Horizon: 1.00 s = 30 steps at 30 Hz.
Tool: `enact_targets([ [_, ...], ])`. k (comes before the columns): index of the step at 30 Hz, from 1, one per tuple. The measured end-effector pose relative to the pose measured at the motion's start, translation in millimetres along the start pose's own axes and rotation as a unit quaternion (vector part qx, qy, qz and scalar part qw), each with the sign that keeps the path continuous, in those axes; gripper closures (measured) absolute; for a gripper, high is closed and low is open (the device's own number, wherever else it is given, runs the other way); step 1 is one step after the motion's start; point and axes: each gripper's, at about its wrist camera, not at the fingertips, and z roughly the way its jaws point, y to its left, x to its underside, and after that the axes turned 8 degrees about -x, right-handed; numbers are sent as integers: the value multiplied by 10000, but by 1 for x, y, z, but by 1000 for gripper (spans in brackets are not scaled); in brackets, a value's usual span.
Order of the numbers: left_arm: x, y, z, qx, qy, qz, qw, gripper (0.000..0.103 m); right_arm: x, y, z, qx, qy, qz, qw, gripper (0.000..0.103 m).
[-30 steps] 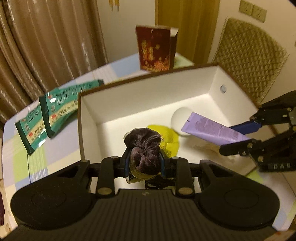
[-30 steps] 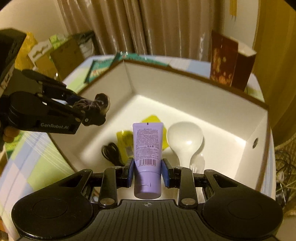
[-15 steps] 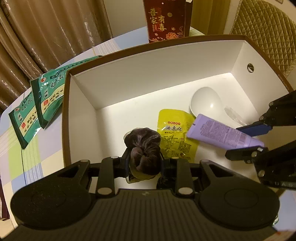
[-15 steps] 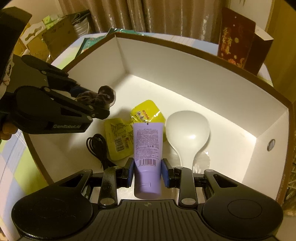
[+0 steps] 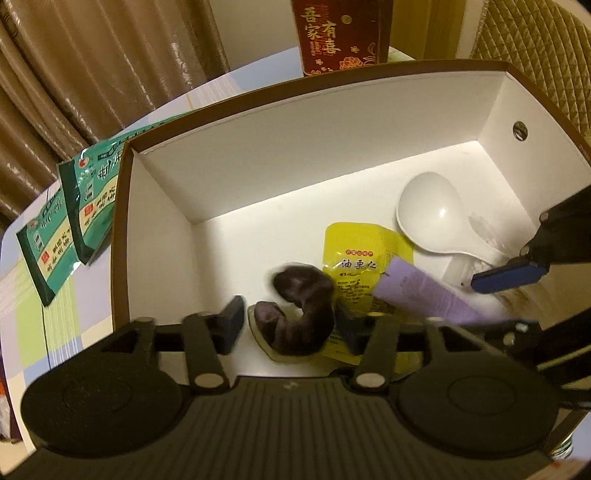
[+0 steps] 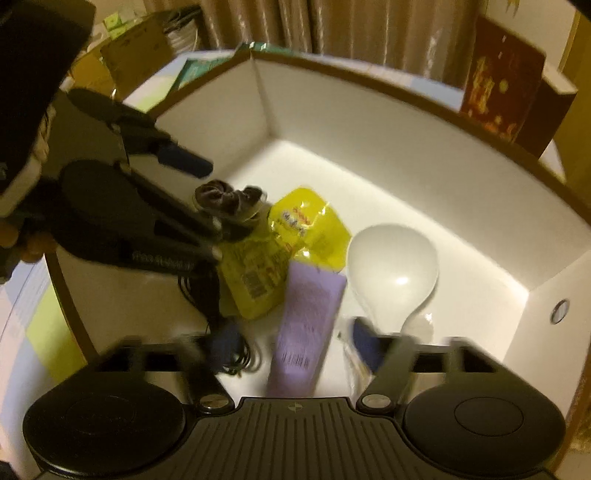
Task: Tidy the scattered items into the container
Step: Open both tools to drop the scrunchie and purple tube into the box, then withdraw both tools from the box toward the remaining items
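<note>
A white box with a brown rim (image 5: 120, 236) (image 6: 369, 83) holds a white spoon (image 5: 430, 214) (image 6: 395, 266), yellow snack packets (image 5: 364, 258) (image 6: 306, 229) and a black cable (image 6: 236, 363). My left gripper (image 5: 290, 325) (image 6: 208, 206) hangs low inside the box, its jaws opening. A dark scrunchie (image 5: 303, 306) (image 6: 225, 199) lies loose between them on the box floor. My right gripper (image 6: 295, 343) (image 5: 513, 302) is beside it with its jaws opening too. The purple tube (image 6: 306, 325) (image 5: 424, 291) sits between them, clear of both pads and partly on a yellow packet.
Two green packets (image 5: 92, 199) lie on the checked tablecloth (image 5: 33, 325) left of the box. A dark red carton (image 5: 340, 33) (image 6: 498, 99) stands behind it. Curtains (image 5: 92, 74) hang at the back and a quilted chair back (image 5: 535, 48) is at the right.
Both grippers sank into the box and went from shut to open. The scrunchie dropped from the left jaws and the purple tube slipped from the right ones.
</note>
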Motion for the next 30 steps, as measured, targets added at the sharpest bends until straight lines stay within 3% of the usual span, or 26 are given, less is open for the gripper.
enact_targets([
  [5, 2, -2, -1, 31, -32, 39, 10000, 40, 1, 0, -4, 26, -43, 31, 10000, 30],
  [7, 2, -3, -2, 78, -39, 28, 10000, 36, 2, 1, -7, 122, -62, 29, 9999, 21],
  [14, 6, -9, -18, 59, -124, 17, 9999, 10, 15, 3, -28, 386, -283, 154, 9987, 4],
  [30, 22, 10, -81, -194, -267, -512, 9981, 8, 36, 20, -81, 848, -1083, 754, 9876, 2],
])
